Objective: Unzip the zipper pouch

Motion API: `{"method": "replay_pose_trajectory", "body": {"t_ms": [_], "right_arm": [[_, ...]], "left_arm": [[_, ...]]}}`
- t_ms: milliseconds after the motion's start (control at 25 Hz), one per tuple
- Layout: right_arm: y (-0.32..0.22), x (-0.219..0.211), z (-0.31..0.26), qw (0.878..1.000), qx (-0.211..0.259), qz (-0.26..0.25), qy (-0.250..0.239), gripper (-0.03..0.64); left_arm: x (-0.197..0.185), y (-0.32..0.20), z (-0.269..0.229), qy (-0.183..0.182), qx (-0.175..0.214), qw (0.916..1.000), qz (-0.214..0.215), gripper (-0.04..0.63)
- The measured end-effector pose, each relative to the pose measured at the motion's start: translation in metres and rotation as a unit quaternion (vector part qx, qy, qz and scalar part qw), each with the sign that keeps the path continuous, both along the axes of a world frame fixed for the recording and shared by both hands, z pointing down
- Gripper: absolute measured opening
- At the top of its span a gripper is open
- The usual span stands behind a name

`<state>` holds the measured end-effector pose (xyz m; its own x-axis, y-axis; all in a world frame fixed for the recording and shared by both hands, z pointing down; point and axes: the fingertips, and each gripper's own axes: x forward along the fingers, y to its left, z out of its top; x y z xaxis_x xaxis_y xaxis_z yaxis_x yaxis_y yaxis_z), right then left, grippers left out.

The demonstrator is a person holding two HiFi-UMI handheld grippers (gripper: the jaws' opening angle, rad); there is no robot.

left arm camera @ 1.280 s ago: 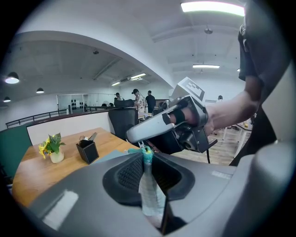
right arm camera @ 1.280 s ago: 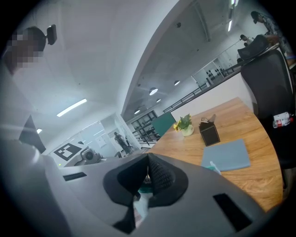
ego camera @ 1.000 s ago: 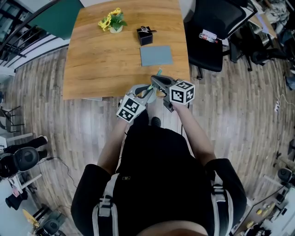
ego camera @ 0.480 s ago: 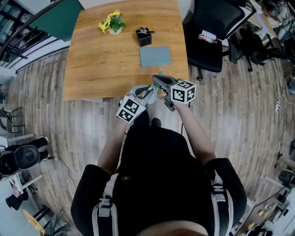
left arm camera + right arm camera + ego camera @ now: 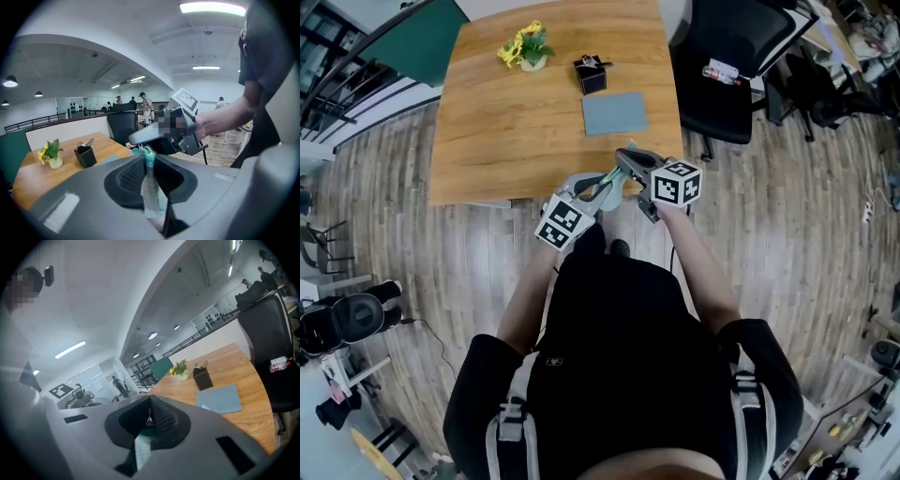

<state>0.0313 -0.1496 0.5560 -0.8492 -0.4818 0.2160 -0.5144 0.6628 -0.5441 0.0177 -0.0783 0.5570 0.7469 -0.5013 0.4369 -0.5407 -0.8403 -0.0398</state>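
- Nearest, at the left gripper (image 5: pixel 149 161): pinching a fold of the zipper pouch (image 5: pixel 151 197), with pale cloth caught between the pads and the teal zipper end poking up just past them. Probably gripped there as an anchor, giving any pull along the zipper something to work against.
- Just beyond, at the right gripper (image 5: pixel 150 416): pressed tight together on the small metal zipper pull (image 5: pixel 149 419), with teal edging and pale cloth directly beneath. Judged to be set for drawing the slider away from the left grip.
- Held up in the air between both tools, over the floor just off the near edge of the table (image 5: pixel 516 122), not resting on the wood. Likely kept aloft so as to stretch taut from both ends.
- Only from the head view: tips meeting at the pouch, one tool reaching in from the lower left and the other from the right. Too small there to tell pull from cloth.
- Only from the gripper views: what actually sits between each pair of pads, plus a side look at the opposite tool close by.
- Impossible to tell from any view how far along the zipper stands.
- Farther off on the table, well apart from the pouch and untouched: a grey-blue mat (image 5: pixel 614 112), then a black box (image 5: pixel 592 73), then a flower pot (image 5: pixel 528 47).
- Farthest, beside the table's right edge: a black chair (image 5: pixel 727 103).
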Motion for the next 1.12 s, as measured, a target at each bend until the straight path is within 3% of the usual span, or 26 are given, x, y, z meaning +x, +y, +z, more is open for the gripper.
{"method": "replay_pose_trajectory", "body": {"t_ms": [1120], "right_arm": [[-0.004, 0.025, 0.019, 0.999, -0.025, 0.036, -0.009, 0.003]], "left_arm": [[-0.003, 0.013, 0.007, 0.009, -0.009, 0.9998, 0.012, 0.051]]}}
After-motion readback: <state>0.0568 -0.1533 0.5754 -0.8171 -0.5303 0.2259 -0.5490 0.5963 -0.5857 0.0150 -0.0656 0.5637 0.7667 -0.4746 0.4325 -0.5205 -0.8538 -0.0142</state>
